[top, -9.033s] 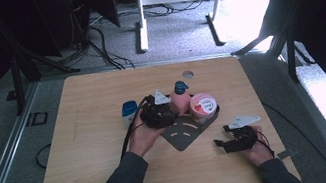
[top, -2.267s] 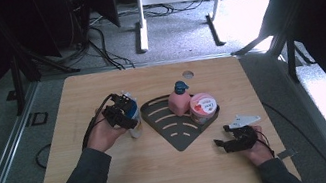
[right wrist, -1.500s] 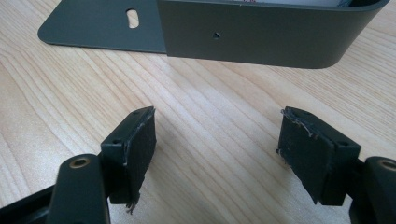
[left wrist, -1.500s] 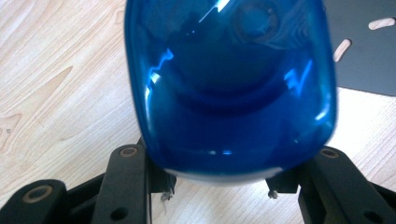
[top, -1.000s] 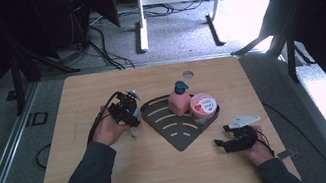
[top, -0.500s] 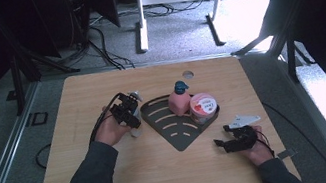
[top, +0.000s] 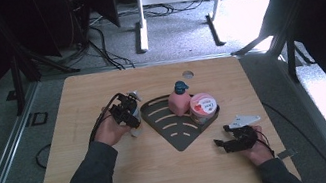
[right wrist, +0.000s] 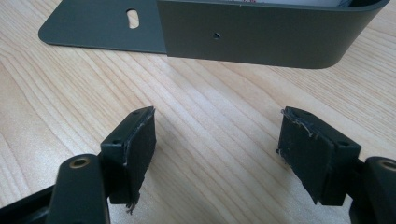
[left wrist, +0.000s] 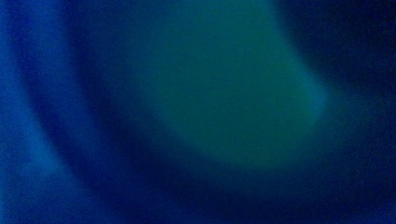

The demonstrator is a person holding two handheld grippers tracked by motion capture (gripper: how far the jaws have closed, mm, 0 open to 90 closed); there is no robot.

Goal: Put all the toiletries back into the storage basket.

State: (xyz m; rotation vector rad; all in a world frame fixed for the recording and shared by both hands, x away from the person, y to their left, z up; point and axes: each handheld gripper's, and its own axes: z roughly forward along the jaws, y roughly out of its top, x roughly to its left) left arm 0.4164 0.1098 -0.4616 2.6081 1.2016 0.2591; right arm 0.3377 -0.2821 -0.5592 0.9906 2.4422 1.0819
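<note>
Left of centre in the high view, left gripper (top: 131,117) seems clamped on a blue round container, so ease it level into the dark slotted metal tray (top: 178,134); right gripper (right wrist: 219,154) gapes empty.

Table (right wrist: 196,140) pale grained wood; rack (right wrist: 261,37) matt dark metal.

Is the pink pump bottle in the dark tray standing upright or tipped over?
Upright. In the high view the pink pump bottle stands in the dark tray with its blue pump on top, beside the round tub.
</note>
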